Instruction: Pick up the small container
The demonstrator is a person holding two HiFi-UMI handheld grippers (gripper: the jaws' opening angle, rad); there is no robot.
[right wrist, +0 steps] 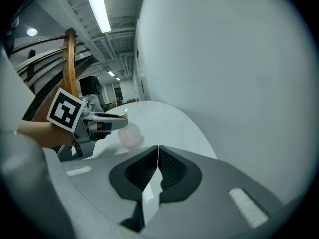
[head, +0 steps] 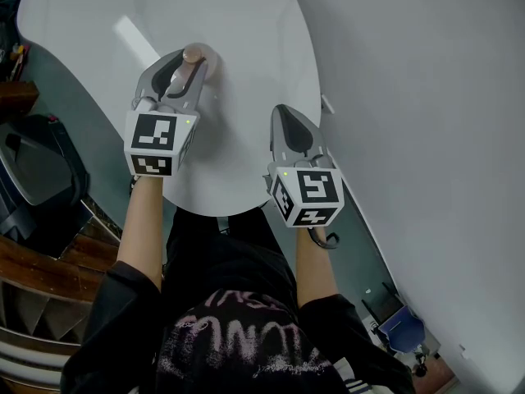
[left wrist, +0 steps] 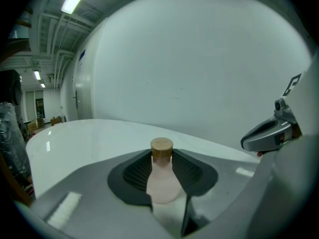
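Squarely between the ribbed pads of the left tool (left wrist: 162, 156) stands the small container (left wrist: 162, 178), upright, with both jaws closed in against its neck and shoulders, so the tool is clamped on it. From the right gripper view its base looks level with the worktop (head: 238, 23); I cannot tell whether it has left the surface. It sits toward the far middle of the worktop, ahead of the person's left forearm (head: 141, 220).

The right tool (right wrist: 158, 151) hovers well apart from it, nearer the worktop's right edge, its two jaws pressed together with nothing between them. Nothing else stands on the worktop near the container; only the left tool's own fingers cover it from above in the head view, leaving the cap showing.

The container is a small rounded bottle, pale pink and slightly translucent, narrowing to a short neck under a flat tan cap.

The worktop is white, glossy and round-edged, and reflects a ceiling light. A plain pale wall (head: 410, 97) runs close along its right side. A strip light (right wrist: 101, 11) hangs from an open ceiling with exposed ducts, a curved wooden rail (right wrist: 70, 63) rises at the left, and a blue chair (head: 402, 331) stands on the floor below right.
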